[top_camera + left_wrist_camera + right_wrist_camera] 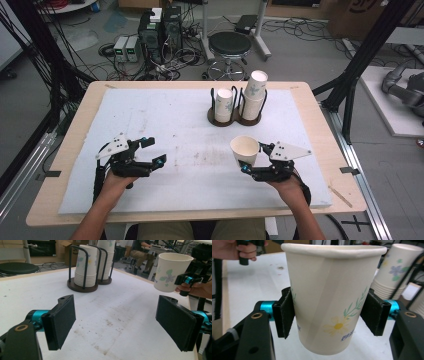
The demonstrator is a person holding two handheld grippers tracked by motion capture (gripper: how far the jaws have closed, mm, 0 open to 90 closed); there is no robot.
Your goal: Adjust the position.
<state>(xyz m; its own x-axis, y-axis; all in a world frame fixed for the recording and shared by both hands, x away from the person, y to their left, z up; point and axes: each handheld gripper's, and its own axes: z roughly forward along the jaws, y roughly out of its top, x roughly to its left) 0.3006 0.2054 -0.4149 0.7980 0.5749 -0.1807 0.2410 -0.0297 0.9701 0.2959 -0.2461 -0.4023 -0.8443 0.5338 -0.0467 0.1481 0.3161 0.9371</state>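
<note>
A white paper cup (245,150) (171,272) (329,297) with a flower print stands upright just above the table, at the right front. My right gripper (252,159) (329,312) is shut on it, a black pad pressing each side of its lower half. My left gripper (154,151) (122,320) is at the left front, low over the mat, open with nothing between its pads. Two stacks of the same cups (223,105) (254,97) (85,267) stand in dark wire holders at the back, right of centre.
A white mat (165,125) with faint brown stains covers the wooden table (320,125). Beyond the far edge are a black stool (230,45), computer boxes (160,35) and cables on the floor. Black frame posts (360,65) stand at both sides.
</note>
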